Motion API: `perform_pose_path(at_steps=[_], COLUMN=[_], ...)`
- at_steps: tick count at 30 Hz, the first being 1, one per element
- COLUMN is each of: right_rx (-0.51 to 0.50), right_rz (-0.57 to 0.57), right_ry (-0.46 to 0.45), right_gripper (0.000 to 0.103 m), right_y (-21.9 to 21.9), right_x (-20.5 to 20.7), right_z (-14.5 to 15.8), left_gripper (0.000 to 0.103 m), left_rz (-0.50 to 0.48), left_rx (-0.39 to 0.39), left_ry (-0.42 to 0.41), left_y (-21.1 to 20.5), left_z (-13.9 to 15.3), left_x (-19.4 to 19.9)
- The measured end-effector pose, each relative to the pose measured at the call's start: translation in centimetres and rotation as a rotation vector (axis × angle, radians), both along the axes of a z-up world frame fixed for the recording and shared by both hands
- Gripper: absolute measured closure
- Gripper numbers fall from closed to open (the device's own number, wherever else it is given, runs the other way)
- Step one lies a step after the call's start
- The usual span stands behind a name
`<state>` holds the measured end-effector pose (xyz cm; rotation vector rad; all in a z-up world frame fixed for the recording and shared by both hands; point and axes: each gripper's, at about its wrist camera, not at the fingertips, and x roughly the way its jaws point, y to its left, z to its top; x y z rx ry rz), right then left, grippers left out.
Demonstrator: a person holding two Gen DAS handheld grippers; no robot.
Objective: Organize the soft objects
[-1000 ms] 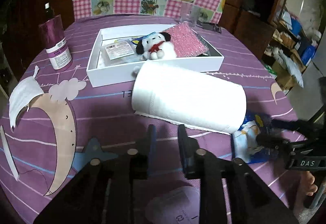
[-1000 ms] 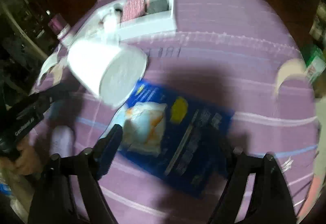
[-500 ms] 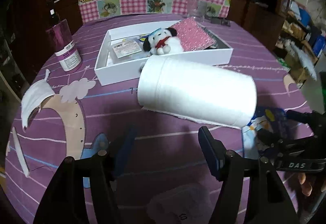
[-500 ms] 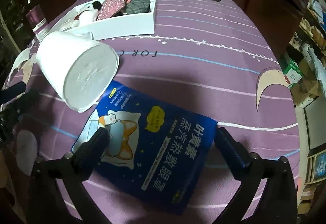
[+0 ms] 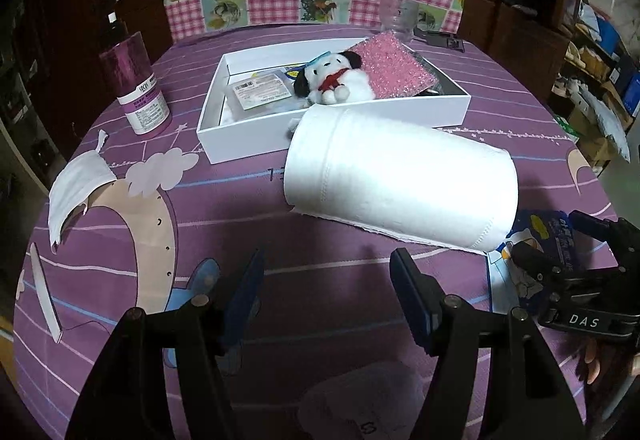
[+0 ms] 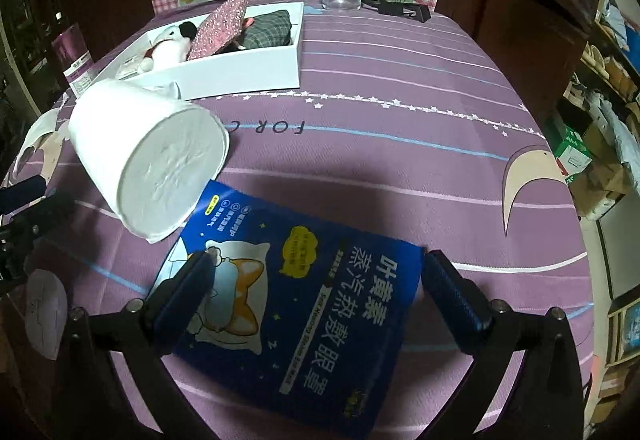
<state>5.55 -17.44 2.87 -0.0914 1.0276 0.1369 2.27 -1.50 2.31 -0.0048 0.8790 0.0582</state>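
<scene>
Blue pouch (image 6: pixel 296 304) is lying between the right claw (image 6: pixel 316 272) fingers, gaping wide and gripping nothing; long axis running away from the paper roll (image 6: pixel 148 164). Left claw (image 5: pixel 326 272) is hanging part-open, empty.

Dim room, dark fisheye corners, perhaps overhead light.

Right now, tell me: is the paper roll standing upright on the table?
No. The paper roll lies on its side on the purple tablecloth, just in front of the white box.
</scene>
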Motion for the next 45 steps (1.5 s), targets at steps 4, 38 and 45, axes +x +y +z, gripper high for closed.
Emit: perform_pose_path(at_steps=[4,38,45], right_rx=[0.0,0.001,0.001], right_rz=[0.0,0.011,0.011], right_ry=[0.0,0.0,-0.001], right_gripper=[0.0,0.0,0.0], right_y=[0.02,-0.05,-0.06], right_x=[-0.02,0.05,0.09], right_z=[0.0,-0.06,-0.1], left_gripper=[0.037,0.037,0.037], left_rz=[0.0,0.002,0.003], left_rx=[0.0,0.01,0.013], left_ry=[0.001,0.01,0.012], left_y=[0.02,-0.12,-0.11], left_z=[-0.02,-0.05,-0.12], left_x=[0.0,-0.28,-0.25])
